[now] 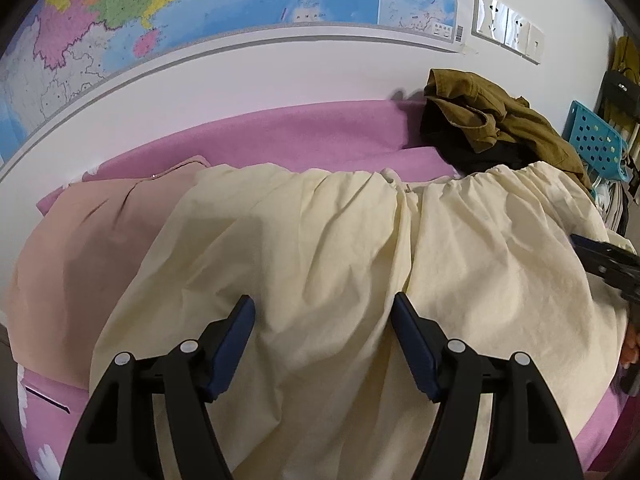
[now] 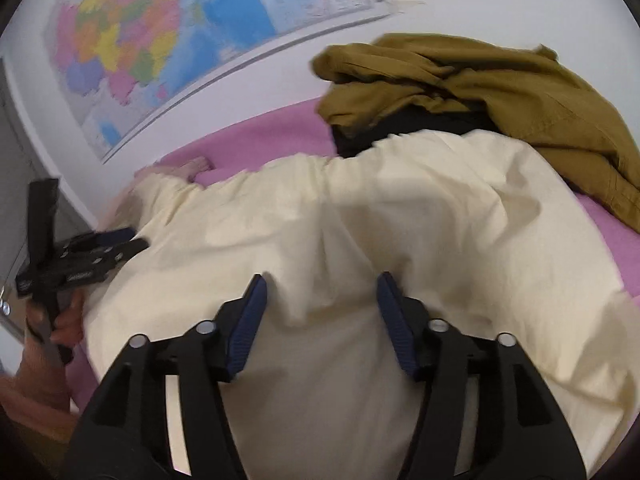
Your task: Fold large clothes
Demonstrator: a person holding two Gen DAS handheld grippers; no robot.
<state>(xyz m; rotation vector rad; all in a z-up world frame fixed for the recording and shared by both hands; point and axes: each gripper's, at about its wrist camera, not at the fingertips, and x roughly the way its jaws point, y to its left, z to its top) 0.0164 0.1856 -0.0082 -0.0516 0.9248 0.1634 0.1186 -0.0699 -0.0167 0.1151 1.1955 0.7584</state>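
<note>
A large cream garment (image 1: 340, 248) with a gathered waistband lies spread on the pink bed; it also fills the right wrist view (image 2: 360, 216). My left gripper (image 1: 324, 308) is open just above its near part, holding nothing. My right gripper (image 2: 320, 284) is open over the same cloth, empty. The right gripper shows at the right edge of the left wrist view (image 1: 608, 260). The left gripper shows at the left of the right wrist view (image 2: 100, 252).
An olive garment (image 1: 500, 120) over a black one (image 1: 472, 148) is piled at the back right of the pink bed (image 1: 320, 136). A peach garment (image 1: 88, 248) lies at the left. A map hangs on the wall (image 1: 200, 8). A blue perforated chair (image 1: 596, 140) stands at the right.
</note>
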